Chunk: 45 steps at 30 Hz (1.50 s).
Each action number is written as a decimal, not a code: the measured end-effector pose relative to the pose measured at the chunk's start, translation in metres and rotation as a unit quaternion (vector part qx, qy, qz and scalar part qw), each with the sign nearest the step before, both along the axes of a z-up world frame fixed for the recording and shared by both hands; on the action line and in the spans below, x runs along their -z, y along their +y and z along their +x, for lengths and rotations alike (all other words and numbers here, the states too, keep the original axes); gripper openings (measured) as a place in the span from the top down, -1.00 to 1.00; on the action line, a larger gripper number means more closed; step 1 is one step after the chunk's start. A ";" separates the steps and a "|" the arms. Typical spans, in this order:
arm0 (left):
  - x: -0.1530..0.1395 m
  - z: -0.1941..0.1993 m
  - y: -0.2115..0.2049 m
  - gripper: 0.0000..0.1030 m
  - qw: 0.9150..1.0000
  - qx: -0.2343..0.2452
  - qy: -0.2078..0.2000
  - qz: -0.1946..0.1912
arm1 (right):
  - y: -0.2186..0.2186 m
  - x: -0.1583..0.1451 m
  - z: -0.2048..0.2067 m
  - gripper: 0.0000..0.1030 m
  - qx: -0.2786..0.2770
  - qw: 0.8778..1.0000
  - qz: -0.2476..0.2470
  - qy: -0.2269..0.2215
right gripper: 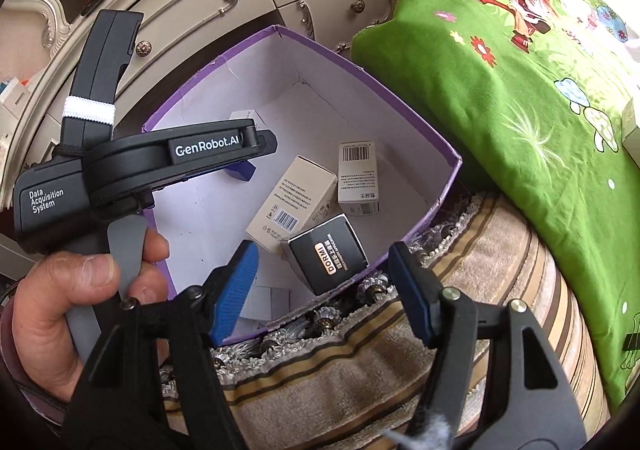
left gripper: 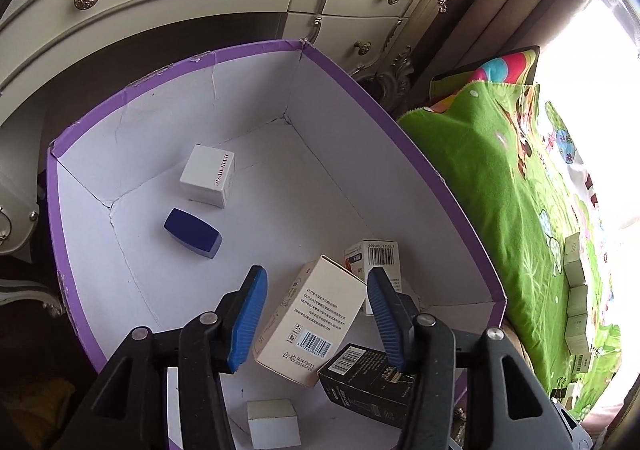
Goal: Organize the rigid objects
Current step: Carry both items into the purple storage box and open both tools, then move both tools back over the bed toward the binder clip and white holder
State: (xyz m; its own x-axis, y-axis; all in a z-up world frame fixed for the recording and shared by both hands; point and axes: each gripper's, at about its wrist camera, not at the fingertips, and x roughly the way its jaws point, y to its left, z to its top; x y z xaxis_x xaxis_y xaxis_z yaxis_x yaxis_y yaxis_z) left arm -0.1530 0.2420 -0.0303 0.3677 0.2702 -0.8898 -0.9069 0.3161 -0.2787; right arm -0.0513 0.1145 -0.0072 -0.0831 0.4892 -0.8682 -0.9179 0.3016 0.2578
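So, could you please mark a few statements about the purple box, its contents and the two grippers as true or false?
1. The left gripper is open, gripping nothing. True.
2. The purple box holds only one item. False: several cartons lie inside, including a white cube box and a dark blue case.
3. The black DORMI box lies inside the purple box. True.
4. The right gripper is shut on the beige carton. False: it is open, and the carton lies in the box.
5. The green blanket is inside the box. False: it lies beside it.
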 end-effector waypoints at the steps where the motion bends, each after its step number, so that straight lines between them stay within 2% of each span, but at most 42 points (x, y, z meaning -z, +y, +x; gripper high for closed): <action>1: -0.003 0.003 -0.002 -0.04 1.000 0.005 0.001 0.003 | -0.003 -0.002 0.002 -0.38 0.004 1.000 0.003 0.004; 15: -0.032 0.058 -0.047 -0.10 0.996 0.080 0.010 0.043 | -0.059 -0.025 0.044 -0.38 0.076 0.996 0.049 0.011; 28: -0.040 0.114 -0.099 -0.13 0.985 0.157 0.020 0.065 | -0.141 -0.037 0.102 -0.46 0.182 0.980 0.074 -0.011; 37: -0.040 0.153 -0.140 -0.13 0.974 0.218 0.020 0.066 | -0.196 -0.039 0.139 -0.49 0.260 0.962 0.067 -0.052; 45: -0.039 0.189 -0.178 -0.13 0.958 0.280 0.016 0.068 | -0.248 -0.038 0.172 -0.52 0.338 0.937 0.054 -0.077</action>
